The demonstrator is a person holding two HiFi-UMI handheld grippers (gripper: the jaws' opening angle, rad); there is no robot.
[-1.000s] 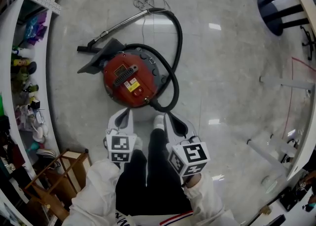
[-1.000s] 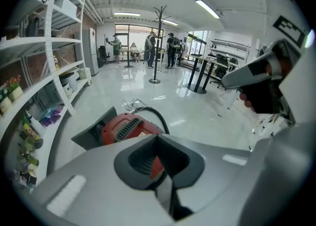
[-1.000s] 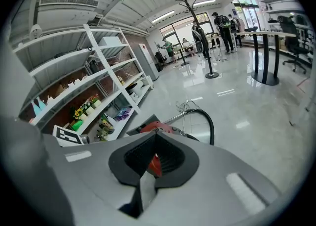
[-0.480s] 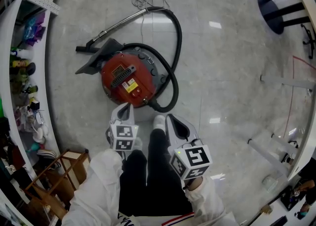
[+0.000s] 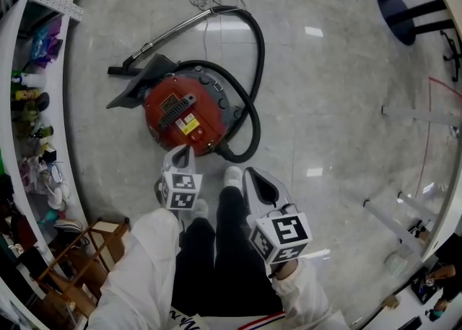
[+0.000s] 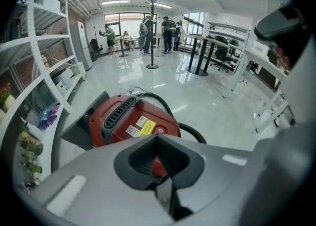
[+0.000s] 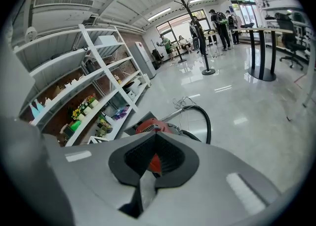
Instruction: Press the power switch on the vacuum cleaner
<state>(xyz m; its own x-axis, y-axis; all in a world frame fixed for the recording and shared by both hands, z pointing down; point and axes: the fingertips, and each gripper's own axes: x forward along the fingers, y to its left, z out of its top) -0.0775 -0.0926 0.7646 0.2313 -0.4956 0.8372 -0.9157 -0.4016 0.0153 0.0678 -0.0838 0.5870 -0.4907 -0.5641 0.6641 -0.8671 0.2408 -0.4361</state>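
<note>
The vacuum cleaner, a red canister, lies on the pale floor at the upper left-centre of the head view, with its black hose looping round its right side. The round red button beside the yellow label looks like the power switch.

The left gripper has its 2 jaws pressed together on nothing, which makes a good blunt poker. Its tip sits just short of the canister's near edge. A clean press would carry that tip forward and down onto the button, then push straight along the button's axis, short and firm. A slanted push might shove the canister across the smooth floor.

The right gripper is also closed and empty. It is held back at lower centre-right and aimed toward the canister. Both white sleeves are bent and kept close to the person's body.
</note>
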